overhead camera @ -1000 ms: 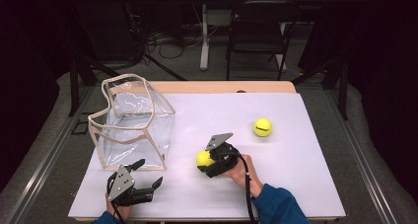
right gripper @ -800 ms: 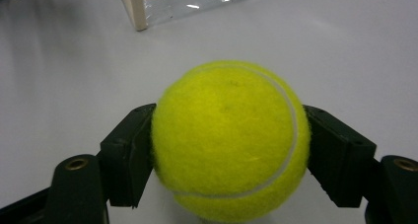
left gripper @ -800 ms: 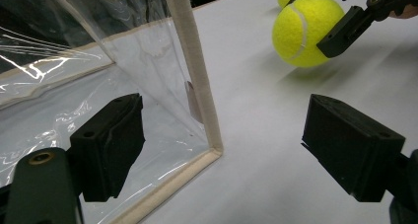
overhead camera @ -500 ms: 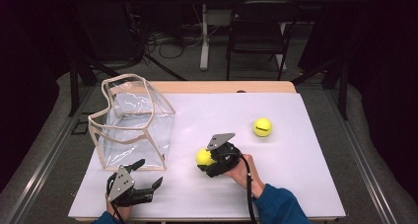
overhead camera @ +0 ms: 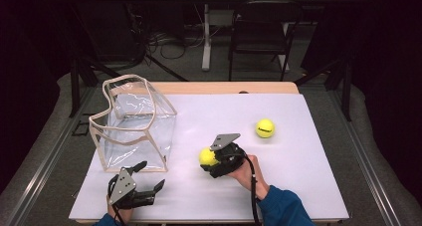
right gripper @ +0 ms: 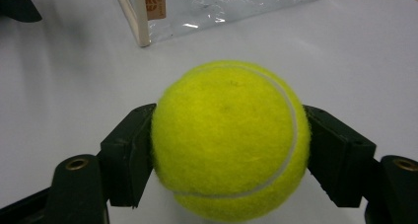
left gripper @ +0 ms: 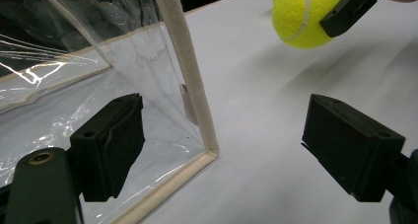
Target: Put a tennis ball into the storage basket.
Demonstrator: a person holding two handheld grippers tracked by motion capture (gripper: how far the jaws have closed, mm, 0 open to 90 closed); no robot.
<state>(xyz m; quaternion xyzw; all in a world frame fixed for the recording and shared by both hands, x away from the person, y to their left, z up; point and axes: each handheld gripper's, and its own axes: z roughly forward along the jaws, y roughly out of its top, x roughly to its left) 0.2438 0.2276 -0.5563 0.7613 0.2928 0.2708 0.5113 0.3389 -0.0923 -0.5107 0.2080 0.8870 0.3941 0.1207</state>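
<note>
1. We see the right gripper (overhead camera: 213, 159) clamped on a yellow tennis ball (overhead camera: 207, 157), one black pad pressed to each side of it in the right gripper view (right gripper: 229, 140).
2. The held ball is round, so it has no long axis. Its white seam curves down the right side and under the front in the right gripper view. From above, the gripper's jaws point left, toward the bag.
3. The held ball sits near the middle of the white table (overhead camera: 298, 186), just right of the clear plastic bag (overhead camera: 134, 124). In the left gripper view a shadow lies on the table beneath it (left gripper: 300, 17), so it appears to be off the surface.
4. The left gripper (overhead camera: 144, 183) rests near the front left edge of the table, its jaws wide apart with nothing between them. In its own view they straddle the bag's near cream-trimmed corner edge (left gripper: 190, 81) without touching it.
5. A second tennis ball (overhead camera: 265, 128) lies alone on the table, well right of the held one and well clear of every edge.
6. Open white surface stretches between the bag and the second ball, and along the right and far sides.
7. The bag stands upright at the table's left side, its top rim open and sagging. We see nothing inside it beyond reflections; a small tan label (right gripper: 155, 2) shows at its lower corner.
</note>
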